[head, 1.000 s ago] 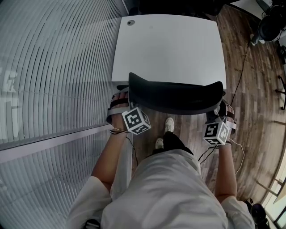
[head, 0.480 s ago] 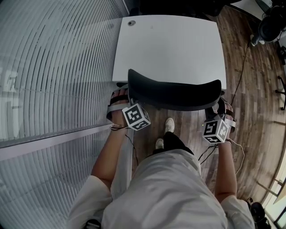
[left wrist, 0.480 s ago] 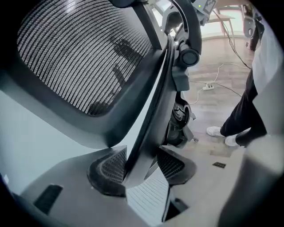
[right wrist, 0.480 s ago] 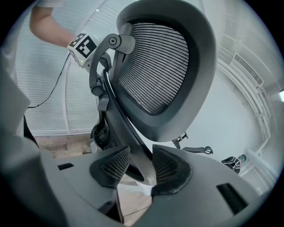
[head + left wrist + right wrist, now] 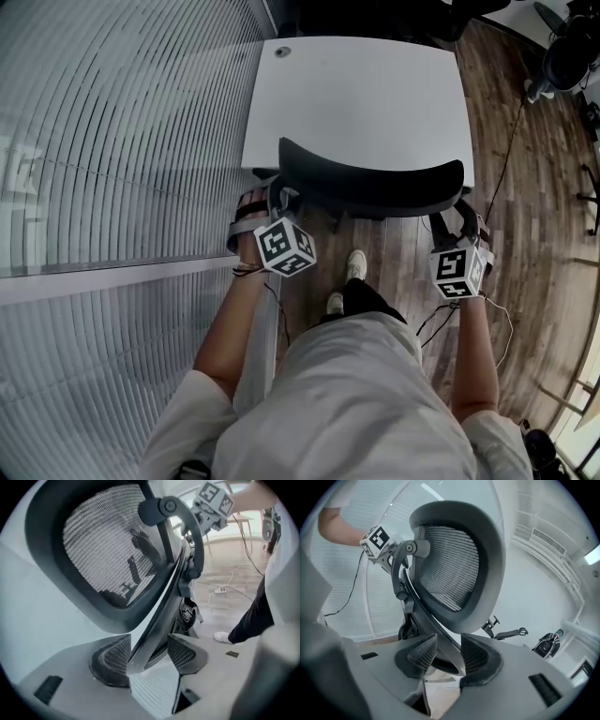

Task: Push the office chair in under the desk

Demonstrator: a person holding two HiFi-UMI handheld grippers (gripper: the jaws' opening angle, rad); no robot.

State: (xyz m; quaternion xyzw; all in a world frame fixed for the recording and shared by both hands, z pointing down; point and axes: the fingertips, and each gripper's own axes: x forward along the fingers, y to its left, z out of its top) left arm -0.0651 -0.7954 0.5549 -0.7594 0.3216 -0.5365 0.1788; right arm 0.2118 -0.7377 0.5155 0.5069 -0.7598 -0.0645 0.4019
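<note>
The chair (image 5: 375, 187) sits with its backrest at the desk's (image 5: 356, 94) near edge; the left gripper (image 5: 149, 652) has just been opening, jaws spread around the chair frame; the right gripper (image 5: 443, 656) pinches that frame; a glass wall (image 5: 112, 141) stands close on the left; a cable (image 5: 507, 159) trails on the right.

The desk (image 5: 366, 94) stands ahead of me, its left side right beside the slatted wall (image 5: 122, 141). The chair (image 5: 375, 187) sits between me and the desk, its back overlapping the near desk edge. My shoes (image 5: 354, 263) are on the floor (image 5: 534, 244) just behind the chair. A cable (image 5: 507, 159) trails over the floor right of the desk.
</note>
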